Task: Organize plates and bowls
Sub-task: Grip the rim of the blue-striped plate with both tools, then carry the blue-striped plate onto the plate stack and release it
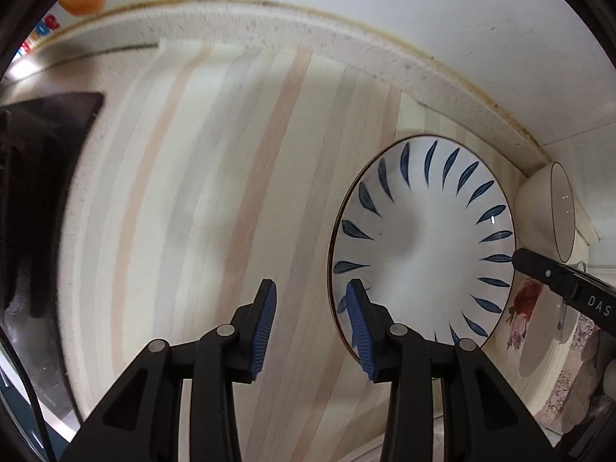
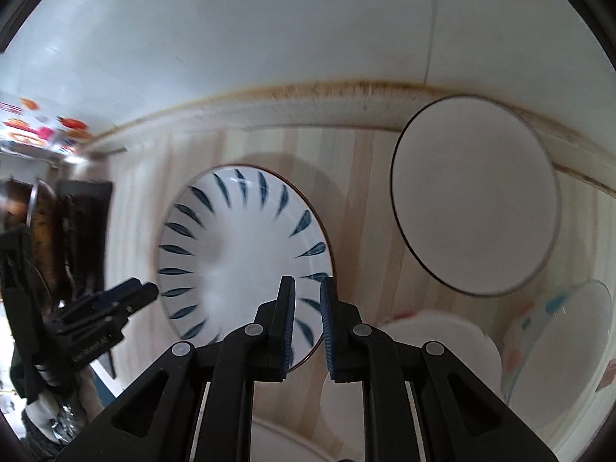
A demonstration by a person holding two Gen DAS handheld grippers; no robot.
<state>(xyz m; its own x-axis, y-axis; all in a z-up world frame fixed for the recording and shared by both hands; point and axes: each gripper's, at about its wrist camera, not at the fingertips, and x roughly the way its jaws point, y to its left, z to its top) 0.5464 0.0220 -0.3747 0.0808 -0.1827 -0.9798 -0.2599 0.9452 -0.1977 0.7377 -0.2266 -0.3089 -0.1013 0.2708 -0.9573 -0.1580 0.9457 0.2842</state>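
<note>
Both grippers point down at the striped desk (image 1: 238, 177) with nothing held: the left gripper (image 1: 310, 323) stands partly open, the right gripper (image 2: 308, 323) nearly closed. The glossy leaf-pattern plate (image 1: 423, 238) lies flat between them, probably next for sorting. A smooth white bowl (image 2: 475, 196) sits near the wall, just beside it.

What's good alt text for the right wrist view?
The right claw, nearly shut and empty, hangs over the near edge of a blue-leaf plate on a striped wooden counter. A plain white bowl sits to the right; the left claw enters from the left.
</note>
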